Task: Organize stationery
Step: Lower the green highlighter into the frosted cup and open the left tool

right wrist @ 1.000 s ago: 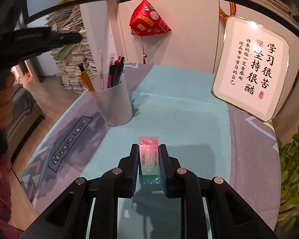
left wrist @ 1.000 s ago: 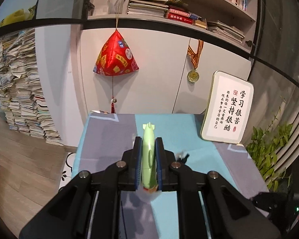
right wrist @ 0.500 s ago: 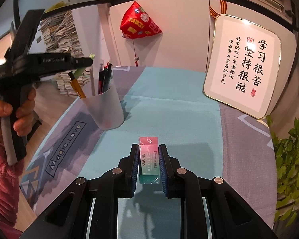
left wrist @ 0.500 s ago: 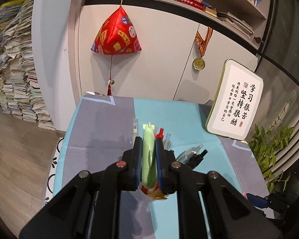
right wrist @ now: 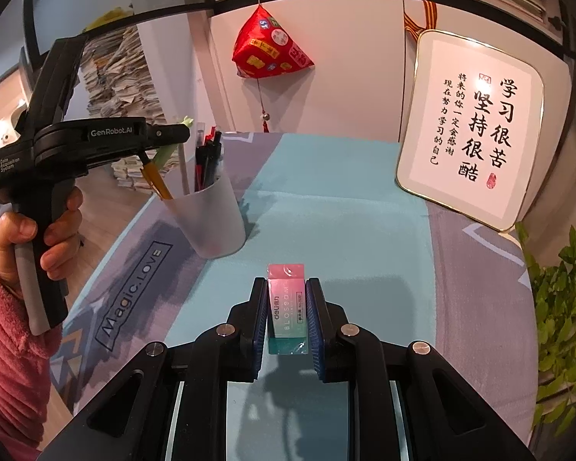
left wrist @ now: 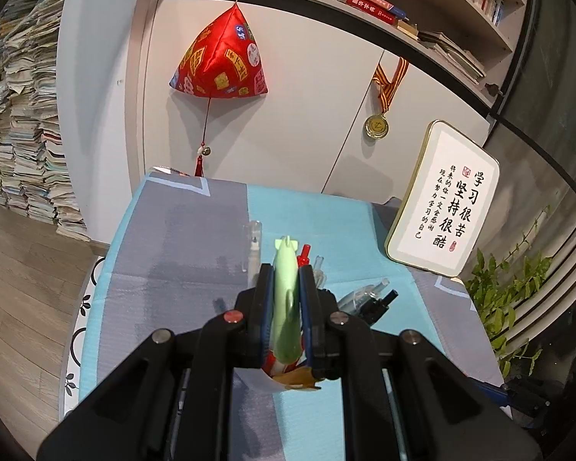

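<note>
My left gripper is shut on a light green pen and holds it tilted over the frosted pen cup, its lower end at the cup's mouth. In the right wrist view the left gripper sits just above the cup's left rim, and the green pen slants down toward it. The cup holds a yellow pencil and several red and black pens. My right gripper is shut on a pink and teal eraser above the mat, right of the cup.
A framed calligraphy sign leans at the back right of the table. A teal and grey mat covers the table. A green plant stands off the right edge. A red hanging ornament and a medal hang on the wall behind.
My left gripper has come down and forward with the green pen until it is over the cup. My right gripper has held the eraser nearly still.
</note>
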Motion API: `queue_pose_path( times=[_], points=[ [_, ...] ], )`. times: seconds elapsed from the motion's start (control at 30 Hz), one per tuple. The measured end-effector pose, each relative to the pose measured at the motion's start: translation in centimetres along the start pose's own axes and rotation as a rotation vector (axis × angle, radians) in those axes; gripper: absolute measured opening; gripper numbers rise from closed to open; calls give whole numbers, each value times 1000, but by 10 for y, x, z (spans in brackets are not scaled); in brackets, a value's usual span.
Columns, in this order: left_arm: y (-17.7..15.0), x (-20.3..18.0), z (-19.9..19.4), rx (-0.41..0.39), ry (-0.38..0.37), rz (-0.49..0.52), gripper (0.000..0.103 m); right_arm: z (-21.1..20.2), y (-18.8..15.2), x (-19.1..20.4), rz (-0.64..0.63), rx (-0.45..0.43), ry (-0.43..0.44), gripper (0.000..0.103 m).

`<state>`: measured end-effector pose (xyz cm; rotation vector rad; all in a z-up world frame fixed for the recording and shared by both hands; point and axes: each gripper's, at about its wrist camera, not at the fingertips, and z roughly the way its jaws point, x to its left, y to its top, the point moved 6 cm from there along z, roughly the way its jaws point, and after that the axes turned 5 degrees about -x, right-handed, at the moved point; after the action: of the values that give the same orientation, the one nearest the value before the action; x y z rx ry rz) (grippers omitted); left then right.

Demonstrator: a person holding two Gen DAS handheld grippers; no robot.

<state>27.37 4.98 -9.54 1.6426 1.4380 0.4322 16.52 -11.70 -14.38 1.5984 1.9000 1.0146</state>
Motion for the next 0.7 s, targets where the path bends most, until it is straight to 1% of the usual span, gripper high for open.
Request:
queue_pose_path(
  times=[0.17,0.33,0.7],
  points=[
    [-1,-1,0,6,-17,0,11,0,0,-1,5,1,-1,21],
    [1,-2,-4,-9,-24,5,11,0,0,0,2,1,0,21],
    [-2,-2,-16,-16,-23,24,12,0,6,5,-9,-9,2,21]
  ],
)
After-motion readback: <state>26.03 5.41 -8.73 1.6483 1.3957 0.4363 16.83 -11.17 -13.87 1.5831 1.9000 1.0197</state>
